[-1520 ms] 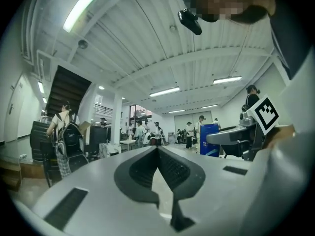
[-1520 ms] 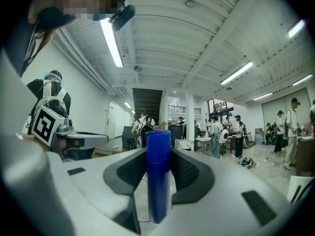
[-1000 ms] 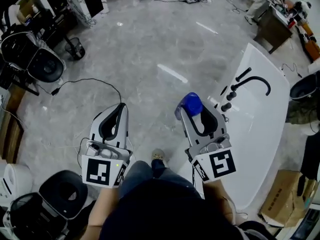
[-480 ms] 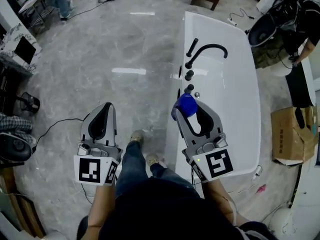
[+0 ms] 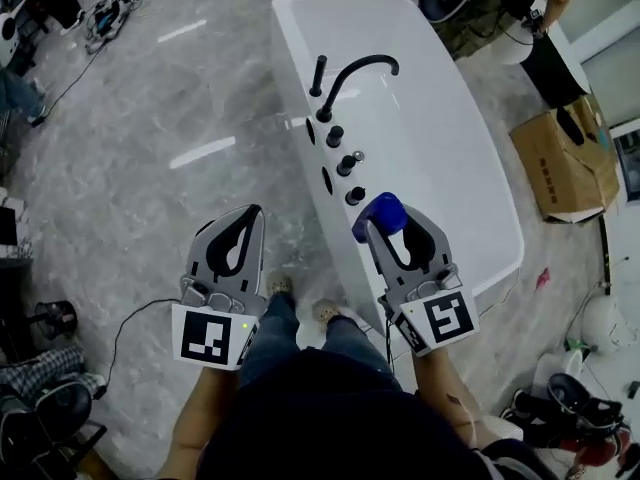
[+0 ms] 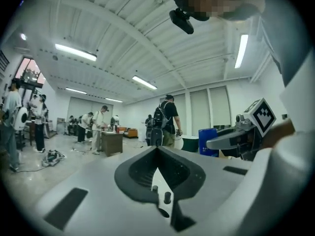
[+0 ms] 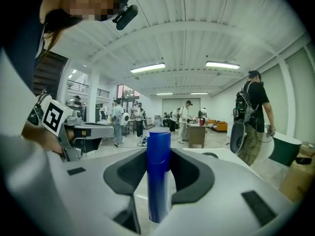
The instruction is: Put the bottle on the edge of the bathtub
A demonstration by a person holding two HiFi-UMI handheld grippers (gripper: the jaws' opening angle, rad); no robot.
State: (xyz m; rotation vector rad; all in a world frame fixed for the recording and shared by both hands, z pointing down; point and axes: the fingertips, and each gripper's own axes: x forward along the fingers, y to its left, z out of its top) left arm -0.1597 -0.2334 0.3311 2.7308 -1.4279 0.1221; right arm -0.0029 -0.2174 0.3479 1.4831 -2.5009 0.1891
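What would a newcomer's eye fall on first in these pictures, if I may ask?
The bright blue bottle stands out first, gripped upright in the right gripper close to the rim of the white bathtub. Next comes the curved black faucet with a row of black knobs along the tub's edge. The left gripper hangs over the grey floor, shut and empty.

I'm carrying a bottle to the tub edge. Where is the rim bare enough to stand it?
Bare for the bottle: the bathtub rim at its far corner, beyond the black faucet, and the long rim on the cardboard box side. Crowded: the near rim, where the faucet and black knobs stand in a row.
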